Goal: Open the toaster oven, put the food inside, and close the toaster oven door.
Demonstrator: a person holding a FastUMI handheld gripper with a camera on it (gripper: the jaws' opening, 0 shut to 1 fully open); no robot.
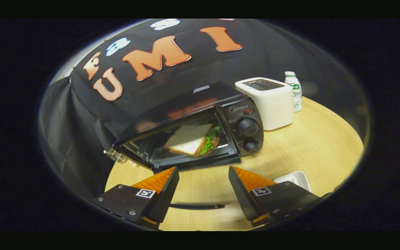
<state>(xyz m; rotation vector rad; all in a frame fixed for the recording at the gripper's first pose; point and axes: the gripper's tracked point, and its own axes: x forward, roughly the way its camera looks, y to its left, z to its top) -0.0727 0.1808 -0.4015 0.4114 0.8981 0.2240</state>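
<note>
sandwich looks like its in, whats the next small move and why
Probably bring the open gripper forward to the toaster oven door and push it shut: the sandwich already lies inside, the fingers hold nothing, and the door looks ajar.

The tool's (203,180) right finger (245,185) covers most of a white tray (295,178) on the counter (318,146). A white toaster (271,102) hides the lower side of a small bottle (294,91). The sandwich's (191,139) far end is lost behind the toaster oven's (200,128) door frame.

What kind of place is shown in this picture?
Probably a staged kitchen booth: a toaster oven holding a sandwich and a white toaster stand on a round wooden table. The open tongs hold nothing.
</note>
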